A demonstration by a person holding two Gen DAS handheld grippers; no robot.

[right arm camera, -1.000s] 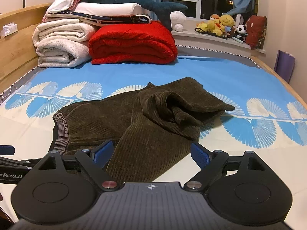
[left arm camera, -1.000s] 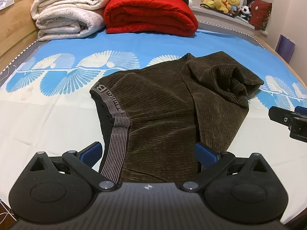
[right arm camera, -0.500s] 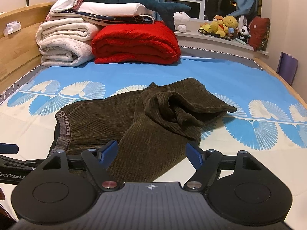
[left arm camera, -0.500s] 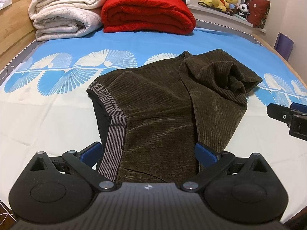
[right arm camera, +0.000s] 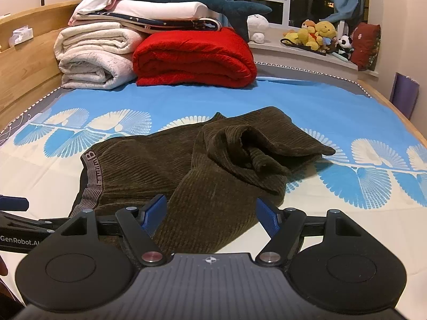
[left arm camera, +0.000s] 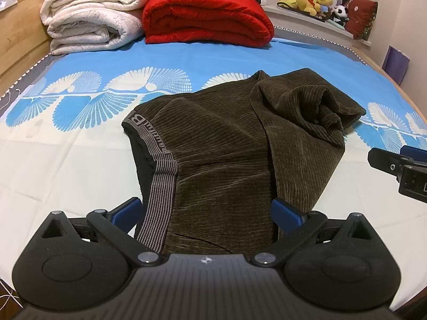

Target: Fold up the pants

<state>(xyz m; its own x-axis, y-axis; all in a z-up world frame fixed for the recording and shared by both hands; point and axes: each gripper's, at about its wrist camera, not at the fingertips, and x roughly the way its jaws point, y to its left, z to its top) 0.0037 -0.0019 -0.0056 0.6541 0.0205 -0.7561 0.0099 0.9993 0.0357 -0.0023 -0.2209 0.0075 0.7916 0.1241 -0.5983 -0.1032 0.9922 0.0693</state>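
Note:
Dark brown corduroy pants [left arm camera: 218, 154] lie crumpled on the blue and white bedsheet [left arm camera: 66, 160], with the grey striped waistband [left arm camera: 160, 176] at the near left and the legs bunched towards the far right. My left gripper [left arm camera: 206, 209] is open, its blue fingers straddling the waistband end without pressing it. In the right wrist view the pants [right arm camera: 213, 165] reach in between the fingers of my right gripper [right arm camera: 212, 210]. Its jaws are closing, but the pads stand apart from the cloth. Each gripper shows at the edge of the other's view: right gripper [left arm camera: 395, 162], left gripper [right arm camera: 13, 205].
Folded white blankets [left arm camera: 90, 18] and a red blanket [left arm camera: 208, 18] are stacked at the head of the bed. A wooden bed frame [right arm camera: 26, 61] runs along the left. Plush toys [right arm camera: 317, 34] sit on the window ledge, and a purple bag [right arm camera: 403, 96] stands at the right.
The right gripper's blue fingers have come closer together over the pants. The left gripper and the pants have stayed as they were.

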